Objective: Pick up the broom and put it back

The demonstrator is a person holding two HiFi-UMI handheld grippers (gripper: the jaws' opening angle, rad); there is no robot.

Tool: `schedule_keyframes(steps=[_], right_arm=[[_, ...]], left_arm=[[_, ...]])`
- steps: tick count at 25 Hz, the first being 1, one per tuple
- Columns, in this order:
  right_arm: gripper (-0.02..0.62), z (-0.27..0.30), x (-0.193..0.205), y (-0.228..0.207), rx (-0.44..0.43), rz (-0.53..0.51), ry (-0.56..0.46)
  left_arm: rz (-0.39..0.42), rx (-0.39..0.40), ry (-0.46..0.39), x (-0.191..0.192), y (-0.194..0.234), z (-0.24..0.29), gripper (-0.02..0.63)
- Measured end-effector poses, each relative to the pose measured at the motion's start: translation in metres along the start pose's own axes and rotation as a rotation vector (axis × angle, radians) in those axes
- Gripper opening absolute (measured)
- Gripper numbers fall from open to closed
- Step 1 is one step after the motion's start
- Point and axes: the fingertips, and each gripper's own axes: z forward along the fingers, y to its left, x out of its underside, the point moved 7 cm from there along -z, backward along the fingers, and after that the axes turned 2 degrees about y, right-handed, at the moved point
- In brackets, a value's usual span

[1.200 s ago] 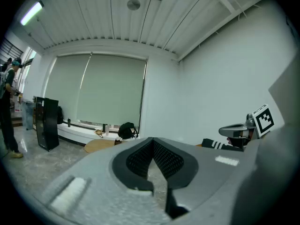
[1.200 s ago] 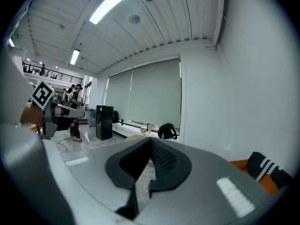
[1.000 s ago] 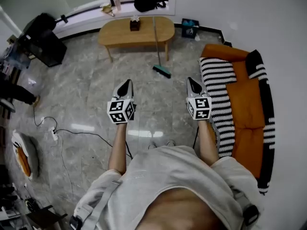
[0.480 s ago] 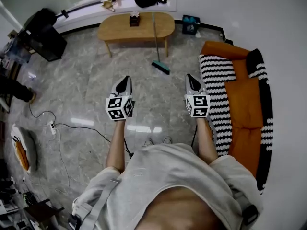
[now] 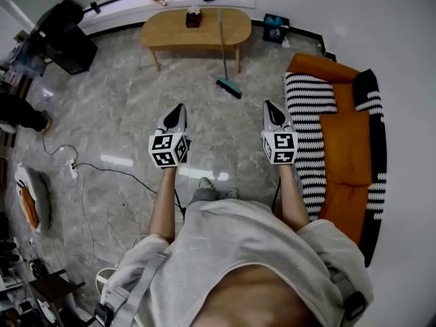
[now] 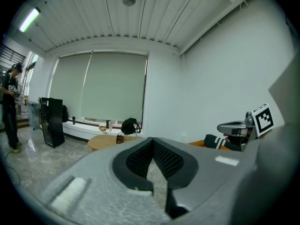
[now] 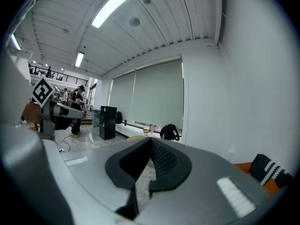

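Broom (image 5: 229, 86) propped against table (image 5: 170, 36) front edge, handle up for grabbing | your left gripper (image 5: 178, 111) and right gripper (image 5: 271, 110) both pinched closed, empty, well short of it.

The broom (image 5: 224, 52) is standing nearly upright, its thin grey handle leaning against the table (image 5: 170, 34). Its teal head is resting on the floor (image 5: 122, 114) just beside that table.

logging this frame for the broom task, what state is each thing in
broom, standing, leaned against the wooden table, head on the floor, unheld
left gripper, jaws shut, empty
right gripper, jaws shut, empty
window blind, down
ceiling light, on
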Motion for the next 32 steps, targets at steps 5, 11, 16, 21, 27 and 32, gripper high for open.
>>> schedule_keyframes(steps=[5, 11, 16, 21, 27, 32], right_arm=[[0.0, 0.014, -0.004, -0.006, -0.009, -0.009, -0.017], [0.002, 0.043, -0.004, -0.014, -0.007, -0.008, -0.002], [0.002, 0.084, -0.007, -0.026, 0.016, -0.019, 0.008], [0.002, 0.142, -0.027, -0.031, 0.051, -0.022, 0.006], [0.002, 0.214, -0.057, -0.031, 0.077, -0.025, -0.007], [0.002, 0.264, -0.071, -0.032, 0.096, -0.033, -0.01]], left_arm=[[0.006, 0.008, 0.007, -0.003, 0.003, 0.015, 0.005], [0.011, 0.035, 0.006, -0.006, 0.013, 0.053, 0.005], [0.014, 0.074, -0.002, -0.013, 0.028, 0.103, 0.005], [0.015, 0.091, -0.006, -0.032, 0.068, 0.149, 0.005], [0.014, 0.109, -0.021, -0.061, 0.122, 0.201, 0.005], [0.016, 0.128, -0.035, -0.079, 0.159, 0.243, 0.005]])
